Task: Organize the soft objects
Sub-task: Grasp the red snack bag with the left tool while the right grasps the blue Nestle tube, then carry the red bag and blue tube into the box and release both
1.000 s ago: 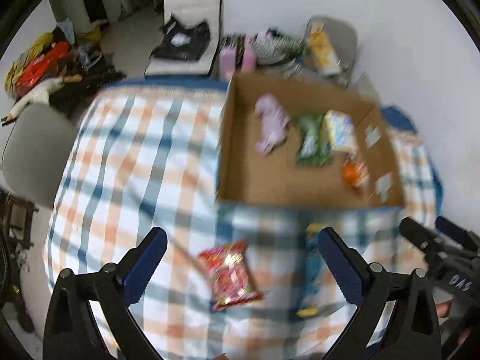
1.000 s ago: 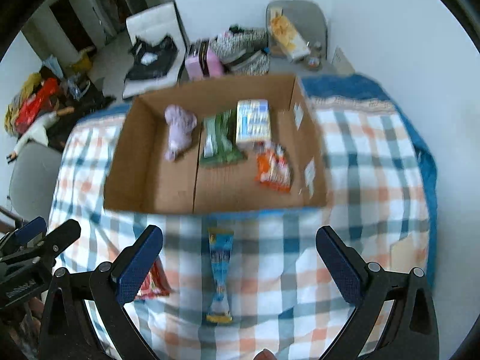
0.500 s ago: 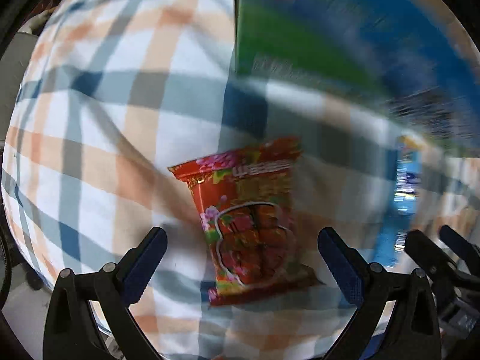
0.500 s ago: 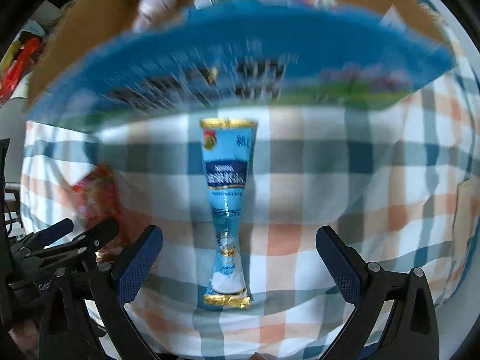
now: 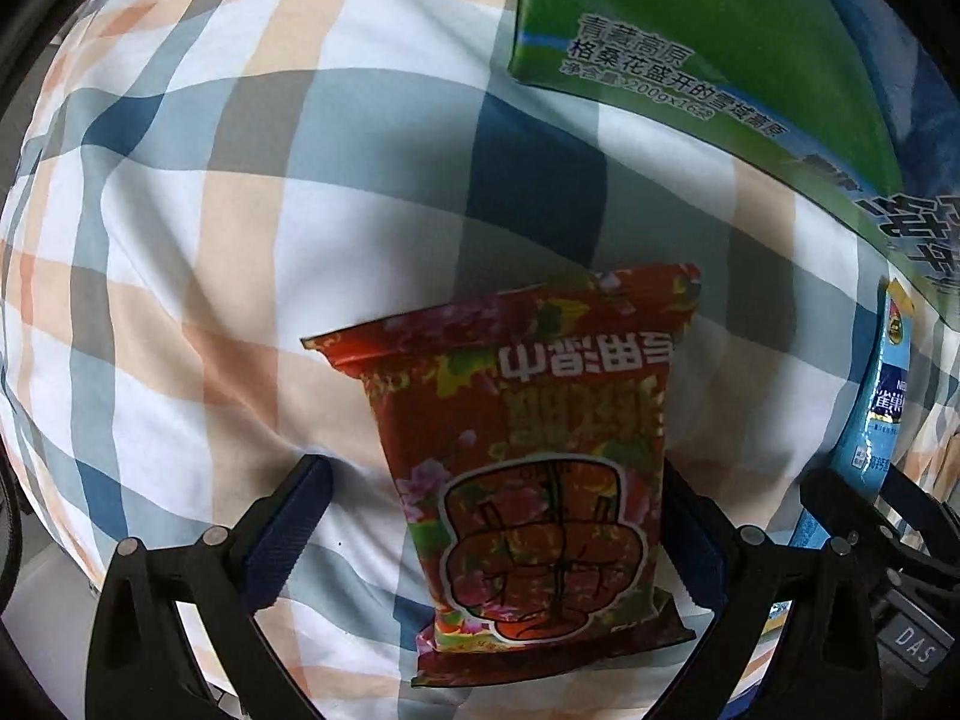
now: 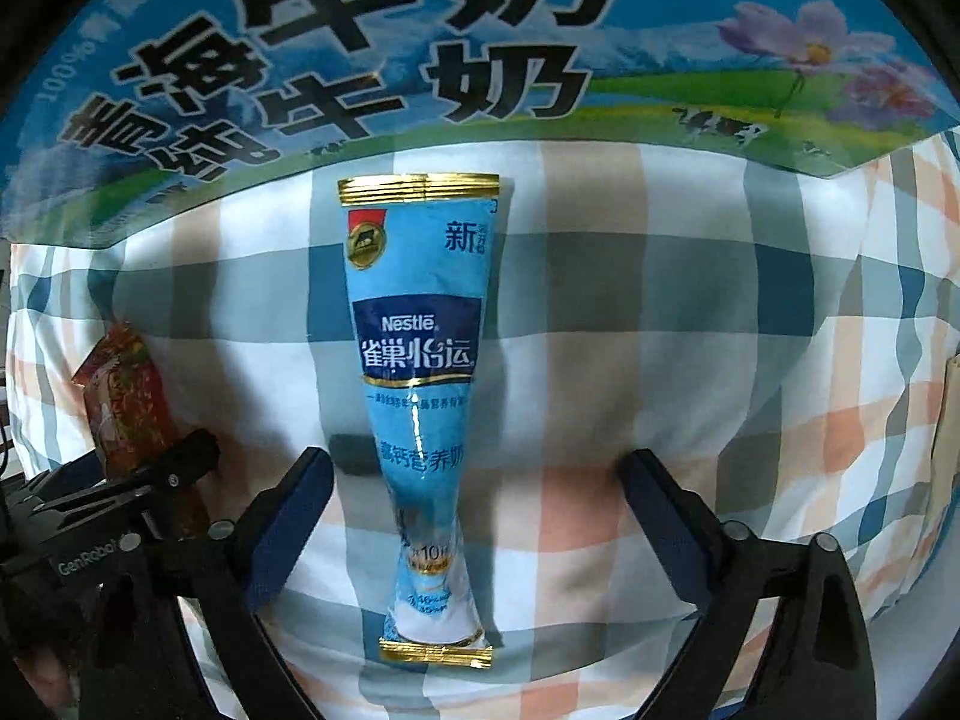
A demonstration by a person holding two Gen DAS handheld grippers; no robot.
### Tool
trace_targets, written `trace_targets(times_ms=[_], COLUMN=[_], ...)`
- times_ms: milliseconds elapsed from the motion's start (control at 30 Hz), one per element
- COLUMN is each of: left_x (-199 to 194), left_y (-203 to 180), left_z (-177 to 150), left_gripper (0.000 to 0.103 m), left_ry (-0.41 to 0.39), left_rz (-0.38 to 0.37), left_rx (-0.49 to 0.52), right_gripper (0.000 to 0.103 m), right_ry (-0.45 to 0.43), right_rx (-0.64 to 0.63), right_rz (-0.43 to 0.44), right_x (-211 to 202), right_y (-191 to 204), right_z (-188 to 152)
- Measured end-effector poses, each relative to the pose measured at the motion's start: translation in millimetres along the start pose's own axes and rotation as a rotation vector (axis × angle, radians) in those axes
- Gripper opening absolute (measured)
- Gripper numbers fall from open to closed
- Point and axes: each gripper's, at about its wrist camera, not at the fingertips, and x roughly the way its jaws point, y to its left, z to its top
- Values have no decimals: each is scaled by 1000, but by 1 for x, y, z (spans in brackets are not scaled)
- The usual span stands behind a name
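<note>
A red snack bag (image 5: 528, 456) lies flat on the checked cloth (image 5: 240, 240). My left gripper (image 5: 489, 534) is open, low over the cloth, with its fingers on either side of the bag's near half. A long blue Nestle sachet (image 6: 420, 396) lies lengthwise on the cloth. My right gripper (image 6: 477, 516) is open and straddles the sachet's narrow lower part, the left finger (image 6: 294, 516) close to it. The sachet also shows at the right of the left wrist view (image 5: 882, 402), and the red bag at the left of the right wrist view (image 6: 129, 396).
The printed blue and green outer wall of the cardboard box (image 6: 420, 48) stands just beyond both packets; it shows in the left wrist view too (image 5: 720, 54). The other gripper shows at each view's lower side edge (image 6: 120, 498).
Both grippers have dropped from high above the table to just over the cloth and moved forward, so each packet now lies between open fingers. The box interior has gone out of sight.
</note>
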Motion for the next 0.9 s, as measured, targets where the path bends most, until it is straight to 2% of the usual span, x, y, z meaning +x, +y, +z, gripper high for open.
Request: trace_targets(times_ms=[167, 233, 300, 333, 367, 400, 467, 633, 767, 900], left_x=[-3, -7, -13, -16, -17, -20, -21, -25, -20, -6], left_y=[4, 4, -4, -10, -13, -18, -23, -36, -45, -60], left_z=[-4, -14, -22, -25, -28, -32, -37, -60, -90, -109], left_gripper=[102, 94, 75, 70, 60, 54, 50, 45, 45, 45], left_ry=[-25, -48, -80, -95, -103, -115, -125, -133, -75, -59], left_rz=[6, 25, 51, 67, 77, 96, 119, 128, 61, 81], left_rx=[-11, 5, 31, 51, 62, 78, 90, 120, 164, 205], right_gripper=[79, 69, 56, 48, 40, 36, 23, 20, 20, 20], right_ry=[-4, -6, -9, -11, -12, -11, -6, 26, 60, 89], right_rx=[-5, -11, -28, -43, -53, -63, -78, -84, -81, -79], right_rz=[-38, -59, -77, -93, -99, -103, -104, -72, -38, -26], right_x=[5, 4, 4, 3, 3, 2, 1, 4, 1, 3], right_y=[-1, 0, 1, 4, 5, 6, 7, -5, -16, -28], right_z=[5, 5, 1, -2, -5, -8, -15, -35, -52, -65])
